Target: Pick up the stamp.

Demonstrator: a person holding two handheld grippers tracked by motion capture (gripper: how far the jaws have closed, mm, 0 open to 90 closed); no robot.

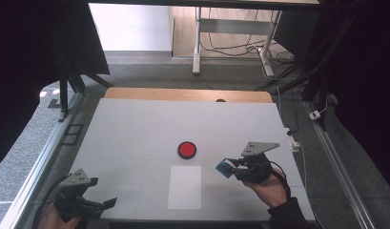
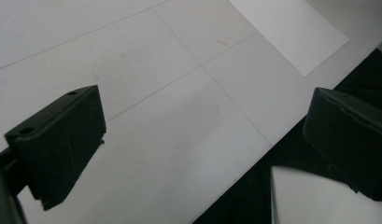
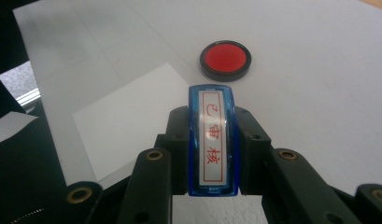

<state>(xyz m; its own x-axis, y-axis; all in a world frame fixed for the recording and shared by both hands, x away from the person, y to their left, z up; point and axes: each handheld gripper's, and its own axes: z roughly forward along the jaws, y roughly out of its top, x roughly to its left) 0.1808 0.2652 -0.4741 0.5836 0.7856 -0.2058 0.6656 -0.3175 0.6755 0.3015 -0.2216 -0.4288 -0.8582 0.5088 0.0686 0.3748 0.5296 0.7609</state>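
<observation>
Blue translucent plastic stamp (image 3: 212, 140), label with red characters facing the camera, clamped between the pads of the right claw (image 3: 212, 149), held above the counter (image 1: 135, 129). Round black-rimmed red ink pad (image 3: 225, 59) lies just ahead; white paper sheet (image 1: 184, 187) sits near it. Likely step: inking. Best to lower the stamp flat onto the pad, press evenly, lift straight. Left claw (image 2: 202, 140) idles at the counter's near edge, jaws wide apart, empty.

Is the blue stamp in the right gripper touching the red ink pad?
Apart. The right gripper view shows bare table between the blue stamp and the red ink pad; the high view shows the same gap.
</observation>
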